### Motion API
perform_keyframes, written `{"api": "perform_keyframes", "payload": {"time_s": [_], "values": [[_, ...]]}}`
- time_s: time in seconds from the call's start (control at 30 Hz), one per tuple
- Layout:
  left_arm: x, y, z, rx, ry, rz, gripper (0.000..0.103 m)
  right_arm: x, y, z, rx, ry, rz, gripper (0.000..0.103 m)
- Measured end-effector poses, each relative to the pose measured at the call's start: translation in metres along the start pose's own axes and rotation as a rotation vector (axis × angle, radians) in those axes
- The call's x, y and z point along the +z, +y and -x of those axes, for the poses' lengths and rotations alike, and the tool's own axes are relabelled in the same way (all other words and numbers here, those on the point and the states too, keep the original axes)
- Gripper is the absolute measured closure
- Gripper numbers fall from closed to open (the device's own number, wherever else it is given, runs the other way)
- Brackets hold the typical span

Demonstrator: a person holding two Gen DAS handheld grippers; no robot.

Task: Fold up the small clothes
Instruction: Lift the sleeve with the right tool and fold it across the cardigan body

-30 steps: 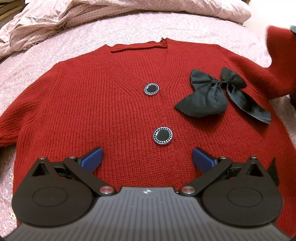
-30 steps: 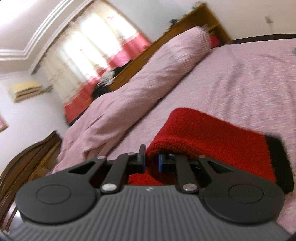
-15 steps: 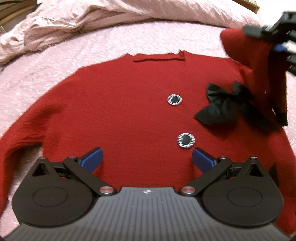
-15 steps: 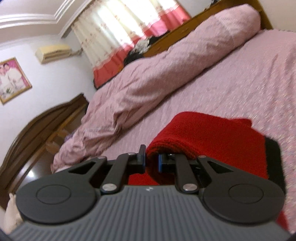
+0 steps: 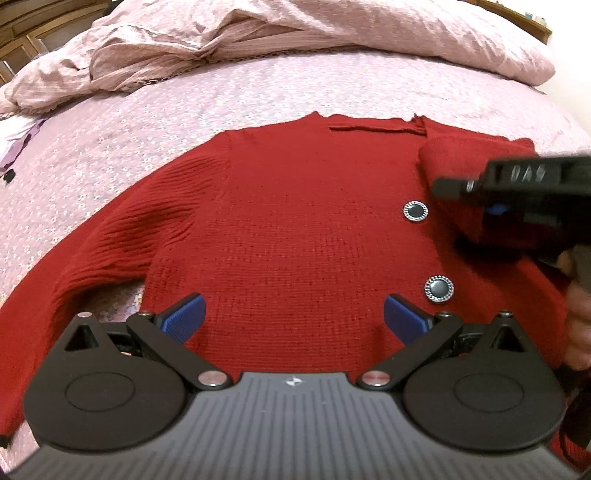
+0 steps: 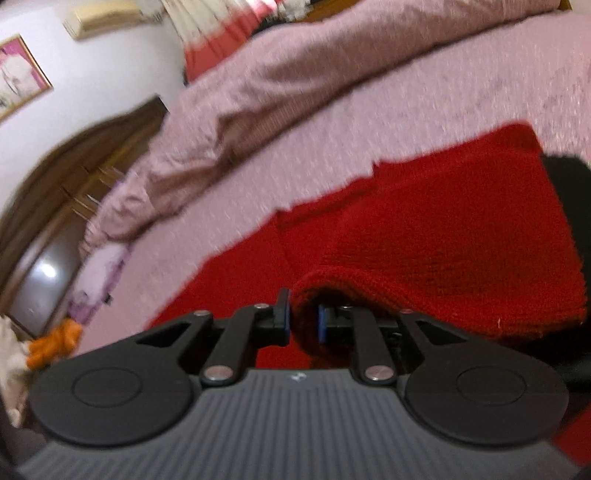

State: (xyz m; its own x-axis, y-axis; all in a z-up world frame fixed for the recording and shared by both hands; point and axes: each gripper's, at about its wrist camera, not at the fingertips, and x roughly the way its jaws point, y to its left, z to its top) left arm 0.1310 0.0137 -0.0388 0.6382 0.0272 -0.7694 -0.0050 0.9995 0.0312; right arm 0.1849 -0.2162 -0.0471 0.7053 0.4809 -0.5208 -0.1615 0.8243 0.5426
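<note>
We see a red cardigan (image 5: pixel 303 229) lying flat, front up, on a pink bedspread (image 5: pixel 229 96), neckline toward a rumpled pink duvet (image 5: pixel 258 33) at the far side of the bed. Two round dark buttons with silver rims sit on its front, the upper button (image 5: pixel 415 211) and the lower button (image 5: pixel 439 288), both right of middle in the left wrist view. The left sleeve (image 5: pixel 122 236) is spread out across the bedspread. Our left gripper (image 5: pixel 293 319) hovers over the lower part of the cardigan with its blue pads (image 5: pixel 184 318) spread wide and nothing between them. Our right gripper (image 6: pixel 303 320) comes in from the right in the left wrist view, over the cardigan's front beside the upper button, and carries the right sleeve (image 6: pixel 443 240) folded over onto the body. In its own view the sleeve's rolled edge sits between the blue pads; the jaws are opening, the near pad seems to have a thin gap to the knit, and we read the hold as loosening. That view is blurred. A black cuff (image 6: pixel 569 184) shows at the sleeve's far end.
</note>
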Motion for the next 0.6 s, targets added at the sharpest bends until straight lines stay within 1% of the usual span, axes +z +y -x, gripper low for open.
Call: {"api": "perform_keyframes", "payload": {"time_s": [0.07, 0.1, 0.17, 0.2, 0.23, 0.3, 0.43, 0.5, 0.6], "values": [[0.001, 0.001, 0.0, 0.003, -0.001, 0.002, 0.0, -0.004, 0.0, -0.005, -0.024, 0.029, -0.003, 0.08], [0.001, 0.001, 0.001, 0.003, -0.003, 0.002, 0.0, -0.006, -0.001, -0.003, -0.025, 0.036, -0.005, 0.078], [0.003, -0.001, 0.002, 0.002, -0.004, 0.001, 0.0, -0.007, 0.001, 0.004, -0.022, 0.038, -0.002, 0.066], [0.004, -0.002, 0.003, 0.001, -0.006, 0.001, 0.0, -0.007, 0.002, 0.009, -0.018, 0.037, -0.002, 0.054], [0.005, -0.003, 0.003, -0.002, -0.009, 0.0, 0.0, -0.008, 0.002, 0.016, -0.016, 0.03, -0.006, 0.046], [0.009, -0.007, 0.006, -0.007, -0.017, -0.009, 0.0, -0.007, 0.002, 0.029, -0.013, 0.018, -0.008, 0.044], [0.017, -0.021, 0.011, -0.021, -0.041, -0.054, 0.0, -0.004, -0.004, 0.058, -0.022, 0.006, -0.005, 0.044], [0.023, -0.032, 0.013, -0.031, -0.055, -0.085, 0.0, -0.004, -0.009, 0.075, -0.053, -0.014, 0.0, 0.044], [0.031, -0.053, 0.014, -0.054, -0.072, -0.134, 0.0, -0.003, -0.018, 0.093, -0.134, -0.027, 0.003, 0.044]]}}
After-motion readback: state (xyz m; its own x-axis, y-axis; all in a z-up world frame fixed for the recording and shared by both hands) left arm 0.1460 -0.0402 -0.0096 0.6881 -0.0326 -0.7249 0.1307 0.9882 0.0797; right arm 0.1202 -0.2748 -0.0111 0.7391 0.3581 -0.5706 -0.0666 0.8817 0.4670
